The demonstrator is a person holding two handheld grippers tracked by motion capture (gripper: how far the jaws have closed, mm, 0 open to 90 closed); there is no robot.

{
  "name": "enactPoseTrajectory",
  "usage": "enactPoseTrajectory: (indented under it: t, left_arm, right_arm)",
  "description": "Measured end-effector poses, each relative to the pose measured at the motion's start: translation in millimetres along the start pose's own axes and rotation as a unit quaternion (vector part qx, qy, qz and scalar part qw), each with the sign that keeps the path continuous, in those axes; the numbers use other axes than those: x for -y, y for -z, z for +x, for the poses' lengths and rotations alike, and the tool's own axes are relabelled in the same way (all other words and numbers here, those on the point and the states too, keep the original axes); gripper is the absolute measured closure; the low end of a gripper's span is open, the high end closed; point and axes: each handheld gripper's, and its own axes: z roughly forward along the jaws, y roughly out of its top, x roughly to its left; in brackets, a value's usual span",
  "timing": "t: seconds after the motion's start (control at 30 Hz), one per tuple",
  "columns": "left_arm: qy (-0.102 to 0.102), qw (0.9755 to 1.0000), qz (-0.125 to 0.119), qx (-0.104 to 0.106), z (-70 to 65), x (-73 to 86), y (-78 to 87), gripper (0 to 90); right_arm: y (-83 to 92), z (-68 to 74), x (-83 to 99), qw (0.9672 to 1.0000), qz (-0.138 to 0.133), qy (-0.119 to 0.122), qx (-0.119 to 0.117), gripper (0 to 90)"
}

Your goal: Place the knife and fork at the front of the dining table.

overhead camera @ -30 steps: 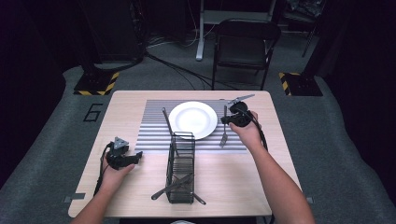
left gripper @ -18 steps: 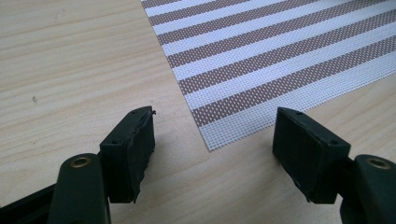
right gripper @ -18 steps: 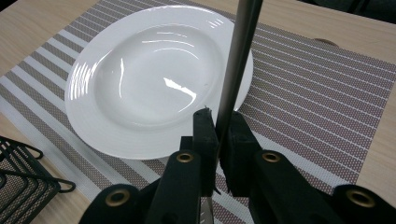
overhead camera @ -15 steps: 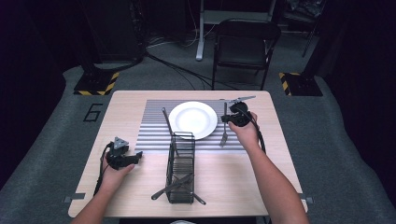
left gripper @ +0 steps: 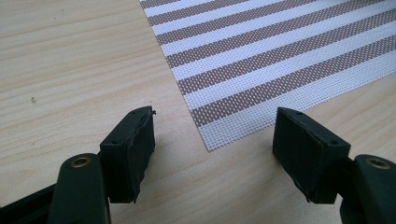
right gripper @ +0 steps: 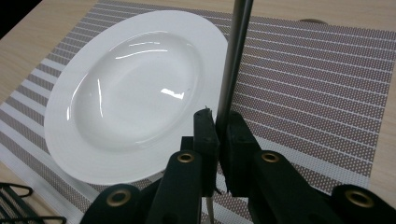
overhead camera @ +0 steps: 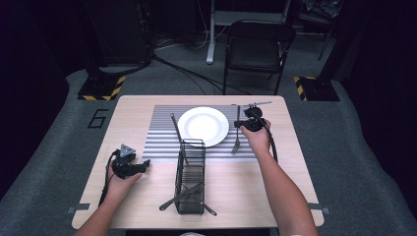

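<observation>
Fork (overhead camera: 236, 132) clamped in right gripper (right gripper: 218, 122), low beside plate (right gripper: 126, 91), not yet laid down; left gripper (left gripper: 215, 149) fingers spread, empty; more cutlery waits in basket (overhead camera: 191, 177)

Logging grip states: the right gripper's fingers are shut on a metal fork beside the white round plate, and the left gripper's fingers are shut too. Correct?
Not quite. The left gripper is open with nothing between its fingers, as the left gripper view shows. The right gripper does clamp the metal fork beside the white round plate.

Black tongs (right gripper: 217, 135) with brass screws, bare forearms.
</observation>
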Motion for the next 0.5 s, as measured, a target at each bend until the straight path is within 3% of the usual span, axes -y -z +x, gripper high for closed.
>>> enactPoseTrajectory:
  t: [0.33, 0.5]
  left_arm:
    - [0.001, 1.0, 0.001, 0.001, 0.1, -0.1, 0.1, 29.7]
    - [0.0, 1.0, 0.0, 0.001, 0.0, -0.1, -0.1, 29.7]
  right_arm:
    - [-15.8, -4.3, -6.7, 0.9986, 0.02, -0.049, 0.003, 87.0]
    - [-21.1, -12.0, -7.4, 0.9956, 0.024, -0.091, 0.008, 87.2]
